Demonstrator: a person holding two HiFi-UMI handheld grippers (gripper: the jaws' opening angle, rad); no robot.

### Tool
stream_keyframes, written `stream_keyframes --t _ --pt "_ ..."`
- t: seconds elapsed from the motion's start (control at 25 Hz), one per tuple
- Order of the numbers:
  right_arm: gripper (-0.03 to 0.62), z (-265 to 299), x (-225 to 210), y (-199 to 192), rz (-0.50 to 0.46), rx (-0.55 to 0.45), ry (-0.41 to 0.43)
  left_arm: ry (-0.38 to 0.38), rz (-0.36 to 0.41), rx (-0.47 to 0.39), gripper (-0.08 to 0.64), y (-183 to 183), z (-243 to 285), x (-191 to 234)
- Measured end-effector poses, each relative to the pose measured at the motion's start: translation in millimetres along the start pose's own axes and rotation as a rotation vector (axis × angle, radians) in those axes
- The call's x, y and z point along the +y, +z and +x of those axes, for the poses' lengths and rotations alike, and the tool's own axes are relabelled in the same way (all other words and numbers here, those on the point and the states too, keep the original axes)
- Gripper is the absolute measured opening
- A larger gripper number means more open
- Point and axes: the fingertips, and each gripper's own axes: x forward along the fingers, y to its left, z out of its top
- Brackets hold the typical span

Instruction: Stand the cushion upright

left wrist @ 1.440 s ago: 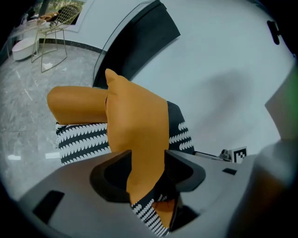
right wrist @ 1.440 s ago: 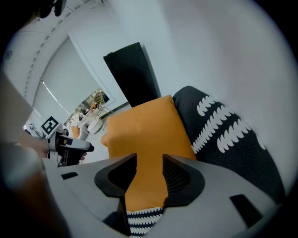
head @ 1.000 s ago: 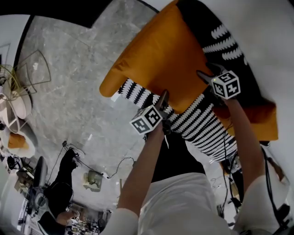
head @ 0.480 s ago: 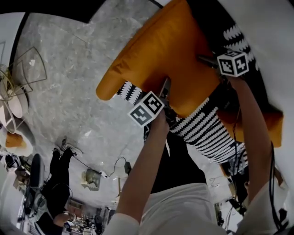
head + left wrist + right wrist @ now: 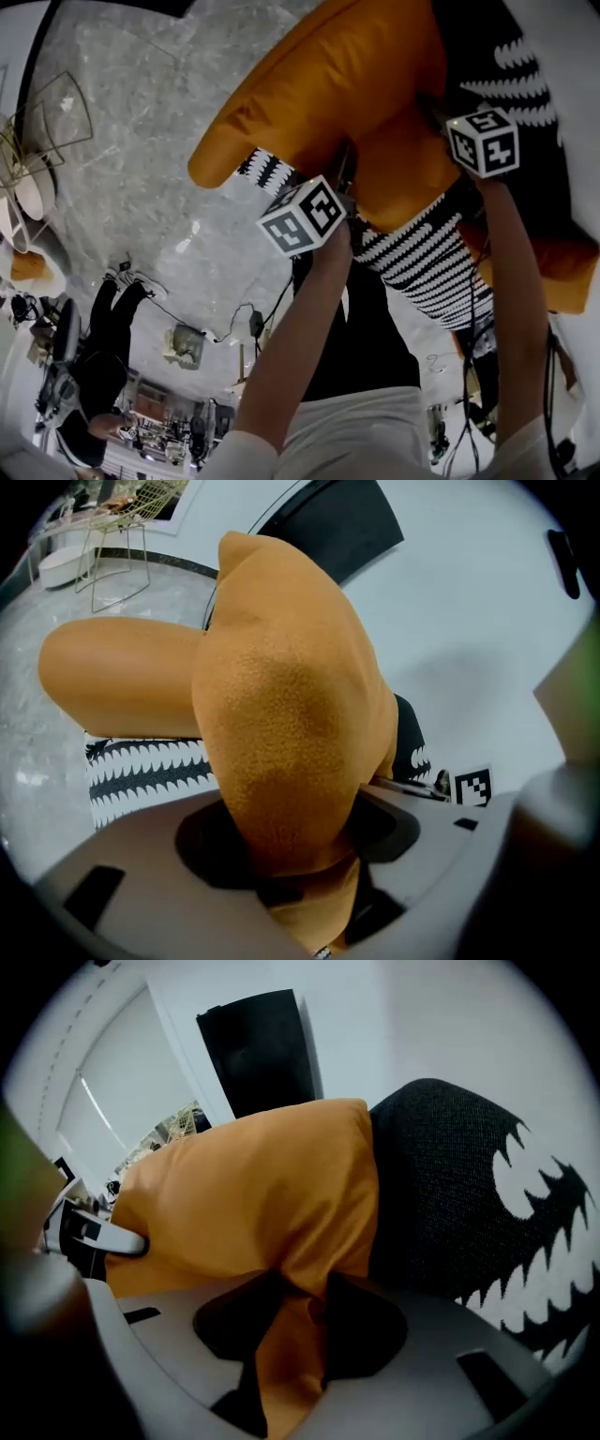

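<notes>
Above a grey marble floor (image 5: 141,141), the left claw (image 5: 343,178) and the right claw (image 5: 433,105), their jaws having just closed in, each grip the near edge of the orange cushion (image 5: 328,84), which lies over black-and-white patterned fabric (image 5: 422,262).

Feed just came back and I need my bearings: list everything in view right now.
cushion: one, orange, its edge pinched between both grippers' jaws
sofa arm: one, orange, left of the cushion
throw: one, black with white toothed stripes, below the cushion
floor: grey, marble-look, left of the sofa arm
wire-frame table: one, pale gold, on the floor at far left
panel: one, black, behind the cushion
bystander: one, dark clothes, lower left
left gripper: one, grey, jaws just closed onto the cushion
right gripper: one, grey, jaws just closed onto the cushion
</notes>
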Motion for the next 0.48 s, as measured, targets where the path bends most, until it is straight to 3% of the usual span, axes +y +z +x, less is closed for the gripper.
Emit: stream_keyframes --t 0.2,0.48 --pt "0.086 -26 12 -13 -0.021 -0.066 0.008 -0.046 0.058 -0.015 0.205 -14 -11 -10" --pt "0.075 -81 22 -29 0.083 -0.188 -0.009 -0.167 0.145 -0.021 0.209 -34 -44 -34"
